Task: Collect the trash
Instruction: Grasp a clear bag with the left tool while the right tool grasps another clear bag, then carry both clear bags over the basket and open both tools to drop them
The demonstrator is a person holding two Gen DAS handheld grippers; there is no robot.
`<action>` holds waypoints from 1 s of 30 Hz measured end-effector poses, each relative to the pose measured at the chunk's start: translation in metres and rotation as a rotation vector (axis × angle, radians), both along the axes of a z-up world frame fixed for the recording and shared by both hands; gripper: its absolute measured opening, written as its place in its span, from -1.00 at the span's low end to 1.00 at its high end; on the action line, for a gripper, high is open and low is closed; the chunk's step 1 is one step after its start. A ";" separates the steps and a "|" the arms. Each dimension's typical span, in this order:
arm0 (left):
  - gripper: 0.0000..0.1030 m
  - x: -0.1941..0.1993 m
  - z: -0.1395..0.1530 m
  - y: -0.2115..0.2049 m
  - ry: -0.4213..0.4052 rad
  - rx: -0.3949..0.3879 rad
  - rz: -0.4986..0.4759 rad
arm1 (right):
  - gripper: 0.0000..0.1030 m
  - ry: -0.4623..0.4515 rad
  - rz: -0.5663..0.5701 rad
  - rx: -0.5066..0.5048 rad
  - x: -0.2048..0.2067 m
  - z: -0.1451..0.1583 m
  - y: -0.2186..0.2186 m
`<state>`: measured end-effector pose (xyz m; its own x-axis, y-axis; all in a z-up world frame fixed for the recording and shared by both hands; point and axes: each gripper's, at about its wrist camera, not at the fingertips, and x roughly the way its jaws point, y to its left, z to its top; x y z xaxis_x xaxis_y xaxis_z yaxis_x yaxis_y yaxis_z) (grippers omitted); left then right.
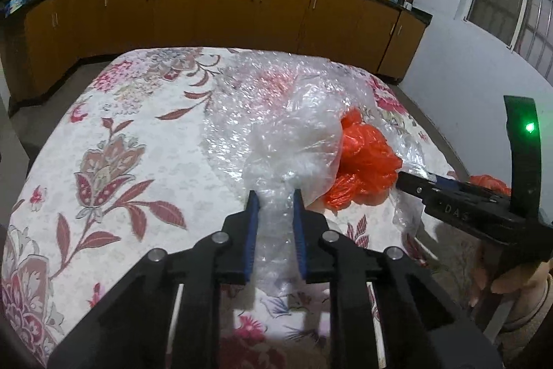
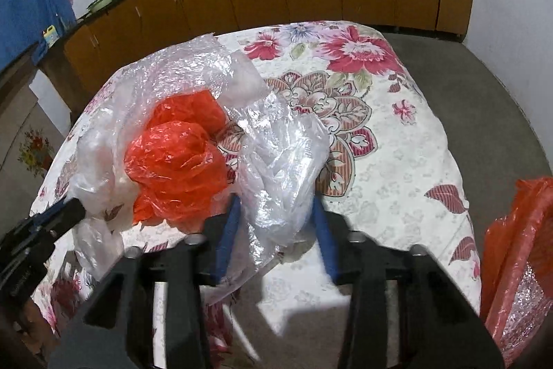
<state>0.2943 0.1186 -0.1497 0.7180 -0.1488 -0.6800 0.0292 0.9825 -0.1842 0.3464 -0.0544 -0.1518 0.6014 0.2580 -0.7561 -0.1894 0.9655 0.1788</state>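
Observation:
A crumpled sheet of bubble wrap [image 1: 262,99] lies on the floral-clothed table [image 1: 114,134]. My left gripper [image 1: 275,196] is shut on its near end, and the wrap bunches between the blue pads. A wad of orange plastic [image 1: 366,161] sits just right of it, against the wrap. In the right wrist view my right gripper [image 2: 276,208] is closed around a crumpled clear plastic bag [image 2: 283,161], which fills the gap between the fingers. The orange plastic [image 2: 176,161] and the bubble wrap [image 2: 186,68] lie to its left. Each gripper shows in the other's view: right gripper [image 1: 401,178], left gripper [image 2: 76,210].
An open orange bag [image 2: 518,248] with shiny wrap inside hangs at the table's near right corner. Brown cabinets [image 1: 242,9] under a dark counter with bowls run along the far wall. Grey floor [image 2: 484,85] lies to the right of the table. A person's hand [image 1: 501,279] holds the right gripper.

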 end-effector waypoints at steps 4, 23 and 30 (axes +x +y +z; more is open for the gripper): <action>-0.62 -0.008 0.008 0.005 -0.020 -0.007 0.018 | -0.64 -0.008 0.006 -0.006 -0.009 0.002 -0.005; -0.62 -0.044 0.066 -0.029 -0.144 -0.053 -0.047 | -0.68 -0.173 -0.122 0.072 -0.092 0.073 -0.085; -0.63 -0.052 0.081 -0.066 -0.169 -0.072 -0.122 | -0.68 -0.227 -0.168 0.062 -0.119 0.094 -0.110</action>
